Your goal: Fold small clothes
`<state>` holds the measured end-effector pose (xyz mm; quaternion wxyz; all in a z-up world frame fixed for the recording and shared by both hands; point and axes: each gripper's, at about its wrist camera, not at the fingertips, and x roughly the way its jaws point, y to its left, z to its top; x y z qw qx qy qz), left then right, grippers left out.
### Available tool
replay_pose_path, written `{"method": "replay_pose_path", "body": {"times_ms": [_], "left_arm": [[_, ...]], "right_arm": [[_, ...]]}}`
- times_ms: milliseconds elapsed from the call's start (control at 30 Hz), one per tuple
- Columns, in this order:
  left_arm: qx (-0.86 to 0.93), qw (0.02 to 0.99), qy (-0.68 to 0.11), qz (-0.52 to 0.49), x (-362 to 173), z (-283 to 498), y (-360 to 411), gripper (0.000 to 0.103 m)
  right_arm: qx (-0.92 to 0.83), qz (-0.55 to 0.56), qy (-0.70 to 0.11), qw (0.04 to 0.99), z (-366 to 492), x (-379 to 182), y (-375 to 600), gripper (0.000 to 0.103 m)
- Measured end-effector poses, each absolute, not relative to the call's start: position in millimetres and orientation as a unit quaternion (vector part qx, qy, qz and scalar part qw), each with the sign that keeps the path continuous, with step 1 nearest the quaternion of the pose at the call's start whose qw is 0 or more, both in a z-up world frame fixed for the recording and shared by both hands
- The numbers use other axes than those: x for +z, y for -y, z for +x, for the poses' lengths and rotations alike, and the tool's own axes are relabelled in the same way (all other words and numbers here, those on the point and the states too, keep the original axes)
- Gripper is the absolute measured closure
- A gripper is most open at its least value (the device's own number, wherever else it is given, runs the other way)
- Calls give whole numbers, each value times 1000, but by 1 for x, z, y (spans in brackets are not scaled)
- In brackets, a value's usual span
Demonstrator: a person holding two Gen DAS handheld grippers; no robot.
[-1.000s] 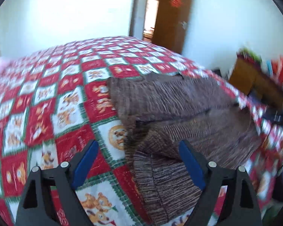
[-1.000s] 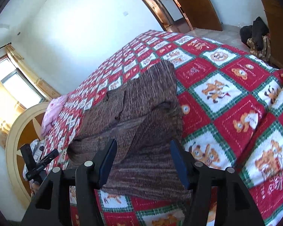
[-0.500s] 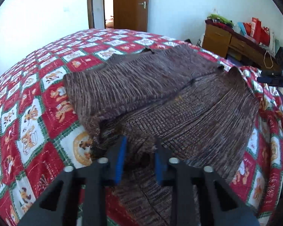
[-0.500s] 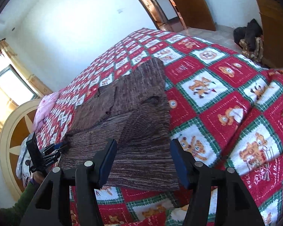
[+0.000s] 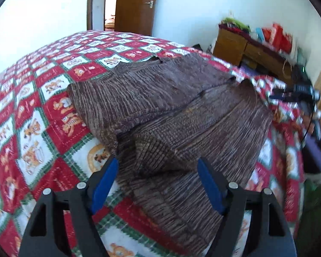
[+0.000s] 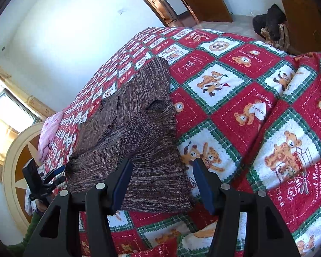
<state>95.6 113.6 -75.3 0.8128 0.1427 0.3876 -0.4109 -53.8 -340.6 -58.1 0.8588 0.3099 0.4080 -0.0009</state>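
**Both grippers free over a half-folded brown garment**

The brown knitted garment (image 5: 182,115) lies on the bed's bear-patterned quilt (image 5: 32,128), partly folded, with a raised hump near its close edge. The left gripper (image 5: 158,177) has its fingers spread wide, holding nothing, the hump between them. The right gripper (image 6: 161,182) is likewise spread and empty at the garment's near corner (image 6: 160,192).

To fold cleanly, I would pinch one layer at each near corner and lift together.

At two o'clock in the left view, a cluttered wooden cabinet (image 5: 246,49); a pink pillow (image 6: 50,132) lies at nine o'clock in the right view. Neither obstructs.
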Motion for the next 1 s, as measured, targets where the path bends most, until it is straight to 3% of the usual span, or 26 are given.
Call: {"method": "replay_pose_path", "body": {"times_ms": [33,100,167,233,300,467,833,933,1000], "left_arm": [[-407,811,-388,163,-79,95,-110,25],[-404,804,-389,200,-87,95,-105,38],[-402,793,-389,242,-96,96,-99,44],[-413,790,-381,245,-95,98,-98,47],[-423,786,-375,252,-92,100,-95,64],[-422,795,-384,208,-95,113,-93,82],[-333,848,-410,39,-99,119,-112,87],[-327,849,-413,46,-100,119,-105,79],[-333,846,-414,38,-100,119,-103,65]], "right_arm": [[-1,312,-409,858,-53,-59,341,43],[-3,314,-412,855,-51,-61,340,43],[-3,314,-414,854,-50,-62,339,43],[-3,308,-416,856,-51,-60,336,43],[-6,301,-417,858,-52,-59,336,43],[-12,305,-414,858,-54,-58,339,43],[-17,222,-419,880,-34,-49,331,43],[-10,176,-427,887,-13,-49,320,43],[-6,150,-434,889,3,-52,314,43]]}}
